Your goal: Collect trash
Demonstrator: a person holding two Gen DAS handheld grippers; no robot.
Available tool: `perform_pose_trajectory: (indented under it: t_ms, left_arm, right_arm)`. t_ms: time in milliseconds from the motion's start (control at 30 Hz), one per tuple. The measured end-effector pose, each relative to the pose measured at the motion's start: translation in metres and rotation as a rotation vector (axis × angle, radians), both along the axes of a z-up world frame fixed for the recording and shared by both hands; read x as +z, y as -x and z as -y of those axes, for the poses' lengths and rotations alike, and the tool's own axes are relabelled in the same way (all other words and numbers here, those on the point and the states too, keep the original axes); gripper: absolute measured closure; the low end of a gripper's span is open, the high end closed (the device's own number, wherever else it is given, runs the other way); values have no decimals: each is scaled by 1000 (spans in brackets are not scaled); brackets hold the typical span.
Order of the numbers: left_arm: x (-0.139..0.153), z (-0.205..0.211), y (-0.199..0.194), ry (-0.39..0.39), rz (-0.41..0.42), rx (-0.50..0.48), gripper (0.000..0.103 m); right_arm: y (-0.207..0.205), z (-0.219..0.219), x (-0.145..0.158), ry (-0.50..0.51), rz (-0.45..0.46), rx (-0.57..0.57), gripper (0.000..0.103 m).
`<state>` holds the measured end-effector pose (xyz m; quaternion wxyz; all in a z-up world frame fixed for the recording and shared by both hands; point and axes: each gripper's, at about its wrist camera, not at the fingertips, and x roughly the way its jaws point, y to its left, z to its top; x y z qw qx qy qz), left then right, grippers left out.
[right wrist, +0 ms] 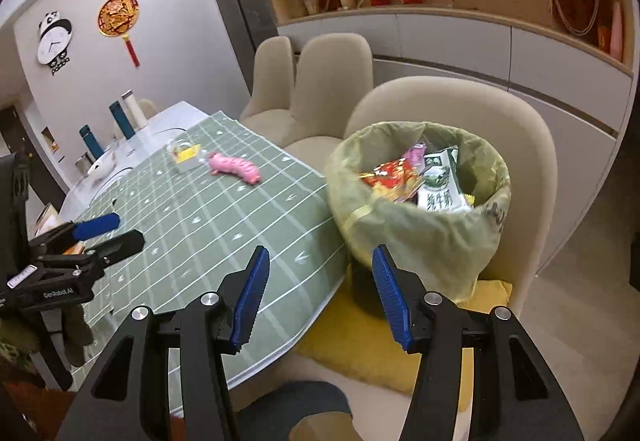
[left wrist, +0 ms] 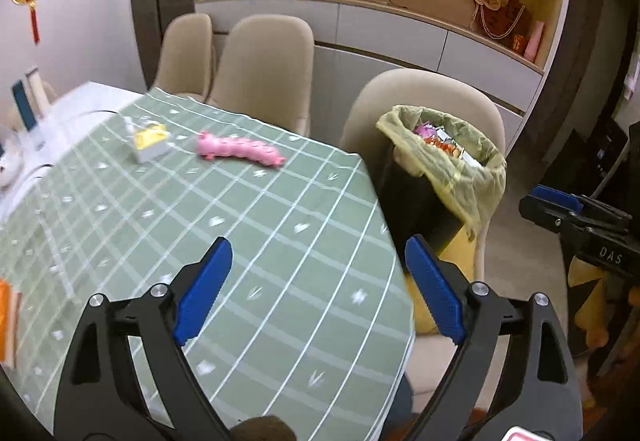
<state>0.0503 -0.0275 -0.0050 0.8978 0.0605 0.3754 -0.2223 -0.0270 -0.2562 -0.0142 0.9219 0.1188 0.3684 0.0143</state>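
Ahead of the right gripper (right wrist: 320, 297) and slightly to its right: the trash bin (right wrist: 420, 209), black body with a yellow-green liner (right wrist: 424, 241) folded over the rim, standing on a yellow cushion (right wrist: 344, 345) on a beige chair (right wrist: 532, 145). Bin already holds a green-and-white milk carton (right wrist: 440, 181), a red-orange snack wrapper (right wrist: 390, 179) and a bit of pink packaging (right wrist: 414, 152). Right gripper jaws apart, nothing between the blue pads (right wrist: 250, 301), nothing touching them.

Left gripper (left wrist: 318, 293) jaws spread wide, also empty; it hangs over the near edge of the green checked tablecloth (left wrist: 240, 225). From its view the bin (left wrist: 444, 165) sits ahead and to the right, just off the table edge. The right gripper (left wrist: 560, 209) shows at that view's right edge; the left gripper (right wrist: 96, 233) shows at the left edge of the right wrist view, over the cloth.

Farther ahead of both tools, on the cloth: a pink segmented caterpillar-like toy (left wrist: 240, 151), lying flat. Just beside it on the left, a small yellow-and-white box (left wrist: 150, 141); cannot tell whether the two touch. Both are well apart from either gripper.

Beyond the cloth, on the bare white tabletop (right wrist: 176, 117): two teal bottles (right wrist: 122, 119), a white bottle (right wrist: 134, 109), a white bowl (right wrist: 102, 165). Two more beige chairs (right wrist: 320, 81) stand at the far side of the table.
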Motion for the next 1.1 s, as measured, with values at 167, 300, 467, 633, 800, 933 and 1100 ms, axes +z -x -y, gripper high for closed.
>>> perform_pose_trajectory:
  t_ms: [167, 300, 467, 633, 800, 933, 1100]
  left_arm:
    - [1, -21, 33, -21, -24, 19, 19]
    - [9, -28, 49, -93, 45, 79, 19]
    - [14, -34, 54, -86, 72, 88, 21]
    - [11, -30, 57, -85, 67, 60, 21]
    - [15, -25, 62, -88, 91, 32, 21]
    - [14, -24, 63, -91, 87, 34, 21]
    - [15, -26, 63, -92, 93, 41, 21]
  right_arm:
    - [28, -30, -3, -58, -14, 42, 52]
    - [46, -45, 6, -31, 32, -13, 52]
    - [57, -53, 15, 60, 69, -76, 52]
    - [64, -55, 11, 97, 56, -102, 52]
    - [68, -54, 14, 116, 74, -108, 52]
    - [68, -54, 14, 118, 74, -107, 52]
    - [70, -55, 15, 123, 84, -102, 52]
